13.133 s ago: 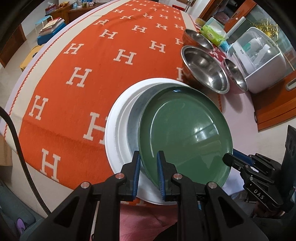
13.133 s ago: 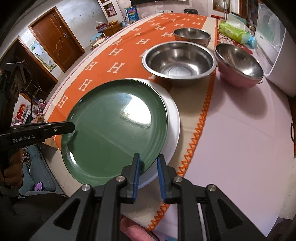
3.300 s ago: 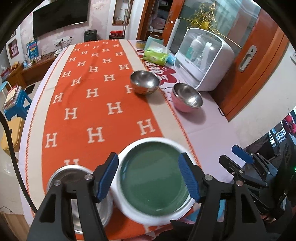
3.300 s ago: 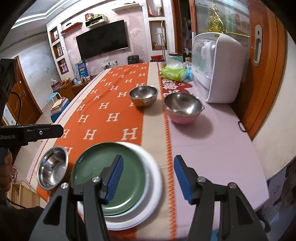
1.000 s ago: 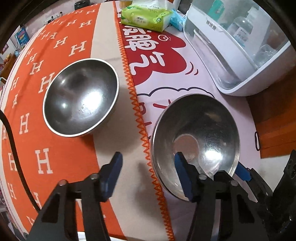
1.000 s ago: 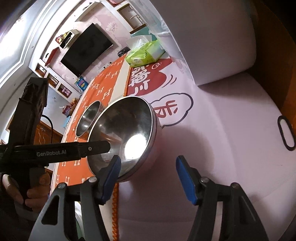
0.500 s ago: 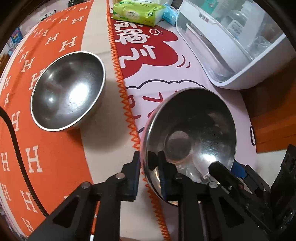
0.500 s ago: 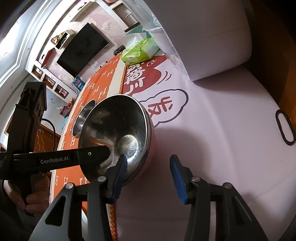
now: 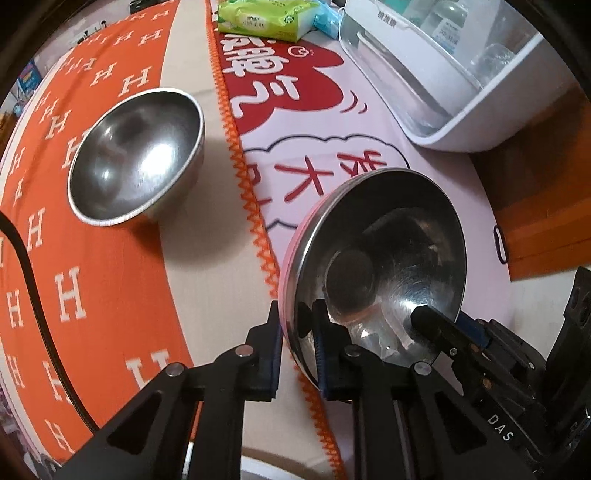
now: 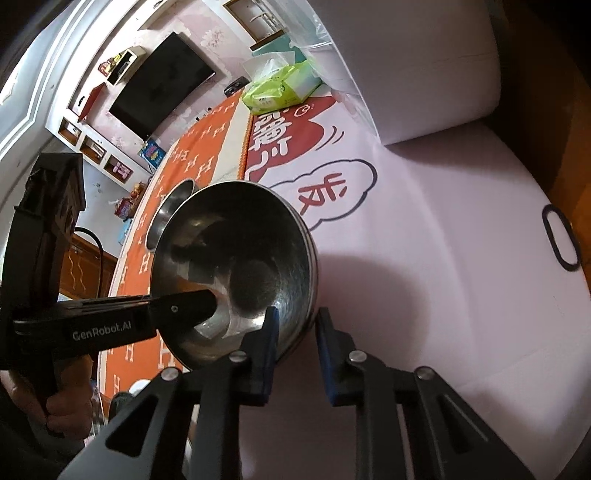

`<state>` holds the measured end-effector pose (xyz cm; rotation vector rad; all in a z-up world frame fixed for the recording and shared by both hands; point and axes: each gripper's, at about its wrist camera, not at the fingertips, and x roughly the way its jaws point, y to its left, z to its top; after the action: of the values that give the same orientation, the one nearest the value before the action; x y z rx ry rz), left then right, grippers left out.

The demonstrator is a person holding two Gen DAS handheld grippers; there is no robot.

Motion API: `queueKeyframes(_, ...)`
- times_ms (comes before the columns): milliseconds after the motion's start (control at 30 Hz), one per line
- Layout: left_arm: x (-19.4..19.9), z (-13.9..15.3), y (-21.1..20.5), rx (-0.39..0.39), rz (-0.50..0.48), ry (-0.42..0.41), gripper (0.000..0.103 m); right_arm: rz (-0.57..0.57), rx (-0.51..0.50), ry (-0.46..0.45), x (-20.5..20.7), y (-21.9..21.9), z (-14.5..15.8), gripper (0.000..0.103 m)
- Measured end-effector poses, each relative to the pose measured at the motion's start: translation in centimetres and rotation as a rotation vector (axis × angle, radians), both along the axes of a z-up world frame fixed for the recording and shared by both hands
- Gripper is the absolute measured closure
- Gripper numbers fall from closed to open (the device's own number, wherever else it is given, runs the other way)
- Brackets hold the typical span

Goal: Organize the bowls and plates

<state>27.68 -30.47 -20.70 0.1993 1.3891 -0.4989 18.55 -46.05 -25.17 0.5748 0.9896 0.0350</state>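
Observation:
A steel bowl with a pink outside [image 9: 384, 266] sits tilted on the pale pink tablecloth, its left side raised. My left gripper [image 9: 297, 328] is shut on the bowl's near-left rim, one pad inside and one outside. In the right wrist view the same bowl [image 10: 236, 258] fills the middle. My right gripper [image 10: 295, 332] straddles its near rim with the jaws closing, and a thin gap still shows at the outer pad. A plain steel bowl [image 9: 136, 155] rests on the orange cloth to the left.
A white countertop appliance [image 9: 443, 74] stands at the back right, with a green tissue pack [image 9: 258, 18] beside it. The orange H-patterned cloth [image 9: 74, 288] covers the table's left half. A black ring [image 10: 561, 240] lies near the table edge. A hand [image 10: 62, 402] holds the left gripper.
The left jaws closed onto the pink bowl's rim and its left side lifted. The right jaws narrowed around the opposite rim.

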Motion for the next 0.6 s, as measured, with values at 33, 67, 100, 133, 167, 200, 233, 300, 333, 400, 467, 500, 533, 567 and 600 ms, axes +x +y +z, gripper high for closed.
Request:
queueKeyframes(33, -0.3, 0.1, 0.1, 0.002, 0.002, 0.001, 0.09, 0.002, -0.004, 0.004, -0.1, 0.1, 0.1, 0.083)
queueKeyframes(67, -0.6, 0.2, 0.2, 0.005, 0.004, 0.002, 0.09, 0.004, -0.007, 0.007, -0.2, 0.2, 0.1, 0.084)
queueKeyframes(100, -0.9, 0.4, 0.3, 0.006, 0.009, 0.002, 0.09, 0.005, -0.007, 0.009, -0.5, 0.3, 0.3, 0.084)
queueKeyframes(133, -1.2, 0.6, 0.5, 0.005, 0.012, 0.001, 0.09, 0.006, -0.008, 0.008, -0.7, 0.4, 0.4, 0.084)
queueKeyframes(167, -1.6, 0.8, 0.7, 0.005, 0.015, -0.001, 0.09, 0.008, -0.008, 0.004, -1.0, 0.5, 0.6, 0.084)
queueKeyframes(200, -1.9, 1.0, 0.9, 0.004, 0.02, -0.002, 0.09, 0.011, -0.008, 0.001, -1.2, 0.7, 0.8, 0.084)
queueKeyframes(233, -2.2, 1.2, 1.1, 0.003, 0.023, -0.003, 0.09, 0.013, -0.01, -0.002, -1.4, 0.8, 1.0, 0.084)
queueKeyframes(300, -2.9, 1.8, 1.6, -0.002, 0.031, -0.011, 0.089, 0.022, -0.018, -0.011, -1.8, 1.2, 1.5, 0.084)
queueKeyframes(333, -3.3, 2.1, 1.9, -0.004, 0.035, -0.016, 0.089, 0.029, -0.023, -0.018, -2.0, 1.4, 1.8, 0.084)
queueKeyframes(400, -4.0, 2.6, 2.5, -0.012, 0.046, -0.026, 0.089, 0.042, -0.028, -0.03, -2.4, 1.8, 2.3, 0.084)
queueKeyframes(467, -4.8, 3.3, 3.3, -0.024, 0.062, -0.035, 0.089, 0.058, -0.037, -0.05, -2.9, 2.4, 3.0, 0.084)
queueKeyframes(500, -5.2, 3.6, 3.7, -0.031, 0.069, -0.04, 0.089, 0.064, -0.041, -0.056, -3.1, 2.6, 3.3, 0.084)
queueKeyframes(533, -5.6, 3.9, 4.1, -0.038, 0.077, -0.046, 0.089, 0.075, -0.05, -0.065, -3.3, 2.9, 3.6, 0.084)
queueKeyframes(567, -6.0, 4.2, 4.5, -0.042, 0.085, -0.05, 0.089, 0.083, -0.056, -0.072, -3.5, 3.2, 3.9, 0.084)
queueKeyframes(600, -6.4, 4.5, 4.9, -0.045, 0.092, -0.057, 0.089, 0.093, -0.062, -0.08, -3.7, 3.4, 4.2, 0.084)
